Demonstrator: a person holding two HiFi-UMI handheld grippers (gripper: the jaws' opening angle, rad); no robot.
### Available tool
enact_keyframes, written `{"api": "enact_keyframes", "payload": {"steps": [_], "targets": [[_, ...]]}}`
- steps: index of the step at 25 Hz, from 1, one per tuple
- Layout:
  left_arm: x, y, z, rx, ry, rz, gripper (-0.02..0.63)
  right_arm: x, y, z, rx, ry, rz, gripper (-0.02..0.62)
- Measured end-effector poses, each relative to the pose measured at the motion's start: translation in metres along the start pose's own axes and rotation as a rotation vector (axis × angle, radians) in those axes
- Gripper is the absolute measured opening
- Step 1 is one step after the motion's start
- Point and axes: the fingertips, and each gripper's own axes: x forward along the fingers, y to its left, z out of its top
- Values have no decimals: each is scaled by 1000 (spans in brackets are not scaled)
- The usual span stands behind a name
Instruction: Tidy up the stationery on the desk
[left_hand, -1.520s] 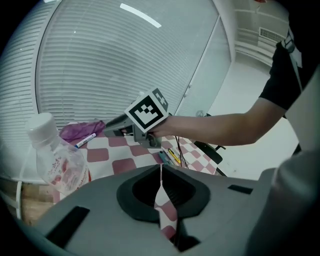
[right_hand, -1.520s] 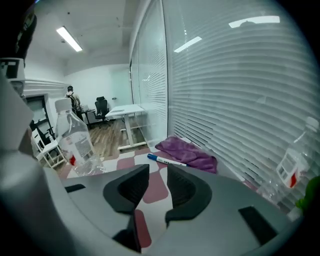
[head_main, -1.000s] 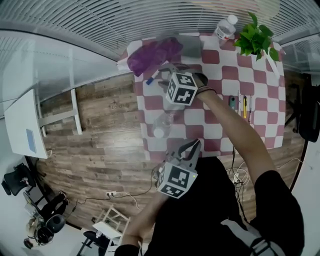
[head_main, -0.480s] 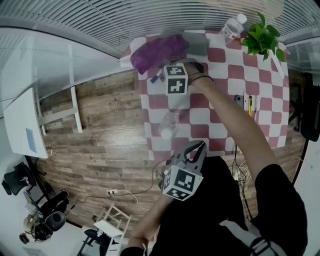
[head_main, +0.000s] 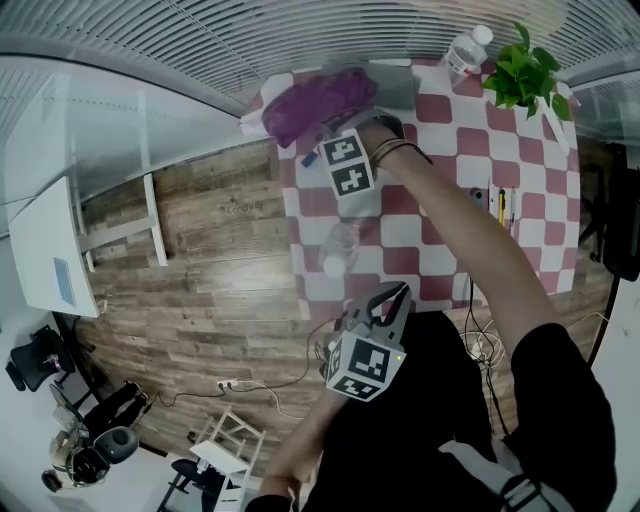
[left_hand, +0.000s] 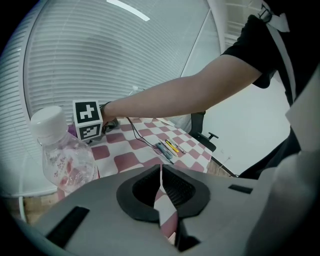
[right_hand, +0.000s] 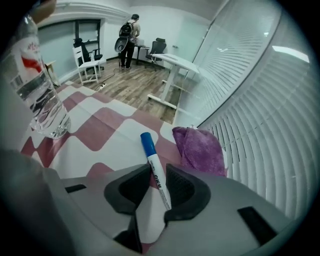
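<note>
A white marker with a blue cap lies on the red-and-white checked desk cloth, just in front of a purple cloth. My right gripper is open, one jaw on each side of the marker's rear end. From the head view this gripper is at the desk's far left corner beside the purple cloth. Several pens lie in a row at the desk's right. My left gripper hangs at the near edge, shut and holding nothing.
A clear water bottle stands mid-desk, close to my left gripper. A second bottle and a potted plant are at the far right corner. A black cable crosses the cloth. Wood floor lies to the left.
My right gripper has moved left and forward to the marker, and its jaws now straddle it. The left gripper has hardly moved.
</note>
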Motion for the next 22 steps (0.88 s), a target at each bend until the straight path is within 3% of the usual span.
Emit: {"api": "enact_keyframes", "payload": {"steps": [5,14,22], "targets": [[-3,0,2,1,-10,4,40,-4,8,-2,-36,30,-2,93],[0,-13,-2,-16,-4,-18,40,-34,22,-11,104,8,-83,84],[5,-17,3,-3,-8,-26,40,-96,18,-16,412,-22,-222,84]]}}
